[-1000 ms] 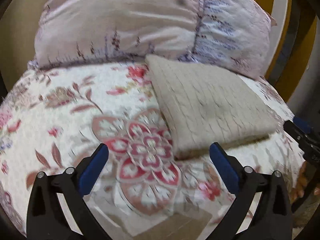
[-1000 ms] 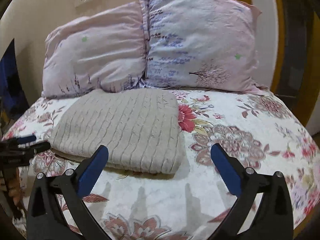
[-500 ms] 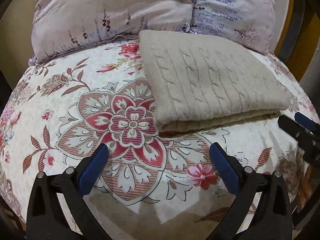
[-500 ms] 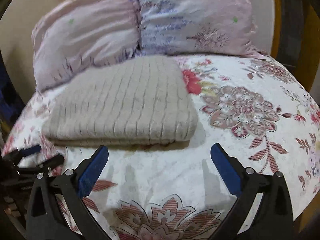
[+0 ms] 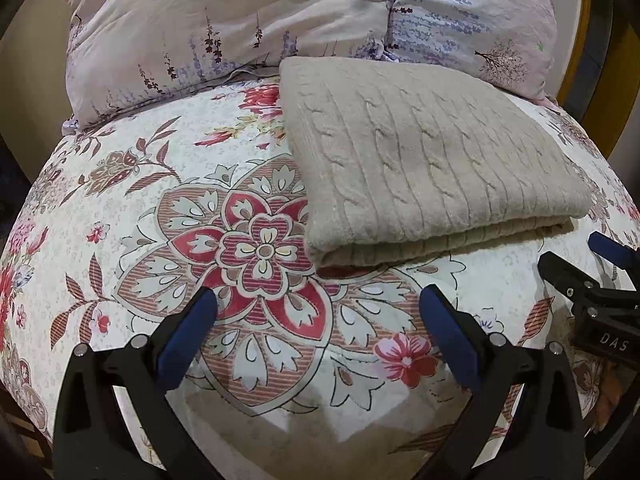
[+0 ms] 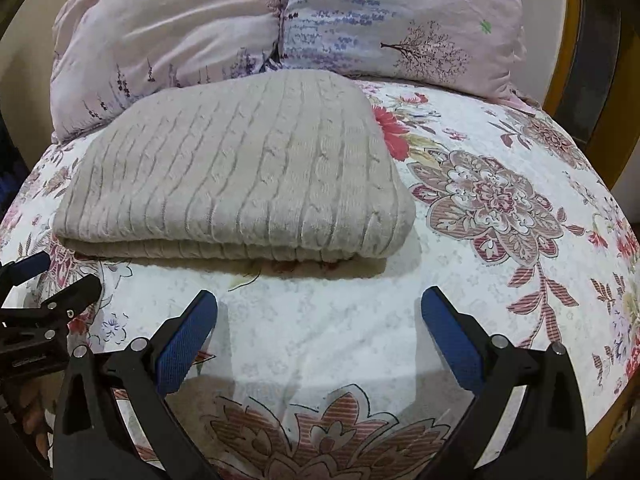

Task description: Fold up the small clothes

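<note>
From where I sit, both tools are hanging over the floral bedspread [image 5: 132, 200] short of the folded beige cable-knit sweater [image 5: 424, 160], and neither touches it. My left gripper [image 5: 318, 320] has its blue pads spread wide with nothing between them; the sweater lies ahead of those fingers and off to their right, its near left corner just beyond the right pad. My right gripper [image 6: 318, 320] is likewise spread and empty, and from its fingers the sweater [image 6: 240, 176] sits ahead and to the left, with its near right corner almost straight ahead of the gap. The bundle's long axis runs across both views, side to side, with the stacked near edge facing the fingers and the far edge close against the two pillows [image 6: 280, 28]. I judge both hands about equally close, each facing its own near corner, so any further fold or lift would start from that near edge. Compared with half a second ago, the sweater sits slightly lower and larger in the left view and the right view has steadied from blur, so I read both tools as having eased forward a little; the pads' spread is unchanged and the sweater has not shifted on the bed.
</note>
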{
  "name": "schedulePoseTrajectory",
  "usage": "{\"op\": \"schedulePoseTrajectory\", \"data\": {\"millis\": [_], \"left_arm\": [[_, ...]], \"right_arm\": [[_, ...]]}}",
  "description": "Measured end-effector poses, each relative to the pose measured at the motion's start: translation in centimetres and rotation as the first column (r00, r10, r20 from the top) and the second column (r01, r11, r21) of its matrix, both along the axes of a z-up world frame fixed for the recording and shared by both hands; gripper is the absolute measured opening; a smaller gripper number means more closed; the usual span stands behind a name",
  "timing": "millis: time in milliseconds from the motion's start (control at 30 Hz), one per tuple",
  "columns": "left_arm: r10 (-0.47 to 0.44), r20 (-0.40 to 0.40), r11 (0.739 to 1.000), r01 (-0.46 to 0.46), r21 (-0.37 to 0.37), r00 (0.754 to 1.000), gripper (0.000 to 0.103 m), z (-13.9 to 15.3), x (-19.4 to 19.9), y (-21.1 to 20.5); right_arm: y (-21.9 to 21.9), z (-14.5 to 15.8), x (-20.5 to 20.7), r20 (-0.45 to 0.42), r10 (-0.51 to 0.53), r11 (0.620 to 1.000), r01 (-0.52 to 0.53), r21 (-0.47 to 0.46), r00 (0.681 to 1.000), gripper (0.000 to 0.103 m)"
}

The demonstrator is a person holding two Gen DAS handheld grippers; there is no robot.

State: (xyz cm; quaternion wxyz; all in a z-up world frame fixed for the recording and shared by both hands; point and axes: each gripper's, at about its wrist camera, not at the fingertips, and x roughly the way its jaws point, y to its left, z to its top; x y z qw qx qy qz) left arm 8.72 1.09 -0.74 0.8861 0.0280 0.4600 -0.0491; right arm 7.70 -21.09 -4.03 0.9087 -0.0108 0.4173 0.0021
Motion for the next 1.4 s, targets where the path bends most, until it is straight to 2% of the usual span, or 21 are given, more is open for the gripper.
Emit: {"op": "schedulePoseTrajectory", "data": {"millis": [1400], "left_arm": [[0.012, 0.017, 1.0, -0.012, -0.002, 1.0, 0.101, 0.02, -0.03, 0.0]], "right_arm": [[0.25, -0.24, 0.22, -0.01, -0.001, 1.0, 0.001, 0.0, 1.0, 0.102]]}}
